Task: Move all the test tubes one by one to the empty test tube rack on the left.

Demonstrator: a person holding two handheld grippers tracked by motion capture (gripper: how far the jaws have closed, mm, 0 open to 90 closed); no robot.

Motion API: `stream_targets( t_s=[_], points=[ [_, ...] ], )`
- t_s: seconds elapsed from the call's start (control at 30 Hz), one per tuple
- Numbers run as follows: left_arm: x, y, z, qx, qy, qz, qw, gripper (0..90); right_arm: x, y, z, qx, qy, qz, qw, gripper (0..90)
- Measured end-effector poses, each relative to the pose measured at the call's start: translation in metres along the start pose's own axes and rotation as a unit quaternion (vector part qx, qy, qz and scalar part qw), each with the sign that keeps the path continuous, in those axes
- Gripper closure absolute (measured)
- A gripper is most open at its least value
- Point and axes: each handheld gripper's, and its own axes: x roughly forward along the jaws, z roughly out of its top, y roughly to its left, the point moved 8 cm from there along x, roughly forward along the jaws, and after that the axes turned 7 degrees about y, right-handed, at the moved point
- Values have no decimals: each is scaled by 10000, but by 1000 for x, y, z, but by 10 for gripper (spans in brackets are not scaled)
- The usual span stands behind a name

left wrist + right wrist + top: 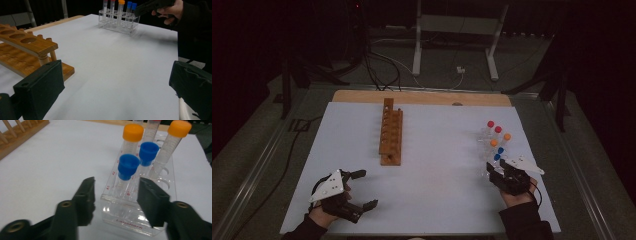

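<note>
A big table (422,200) has a white sheet on top, and a strip of brown wood shows at its far edge. A wooden rack (391,138) with round holes stands on it near the middle. A clear plastic rack (493,145) stands near the right side. It holds tubes with red, orange and blue caps.

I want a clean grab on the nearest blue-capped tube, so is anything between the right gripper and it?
Nothing visible blocks it. The right gripper straddles the clear rack's near end, and the nearest blue-capped tube stands just beyond its jaws, which are not yet pressing on it.
</note>
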Motion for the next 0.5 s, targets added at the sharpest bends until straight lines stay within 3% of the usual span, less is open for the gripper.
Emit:
stream_targets(
  t_s=[0.17, 0.5],
  points=[
    [0, 0, 0, -7, -3, 2, 10000, 5, 2, -2, 0, 26, 92, -21, 10000, 589],
    [0, 0, 0, -11, 2, 0, 10000, 5, 8, 0, 4, 7, 138, 109, 9998, 665]
  ],
)
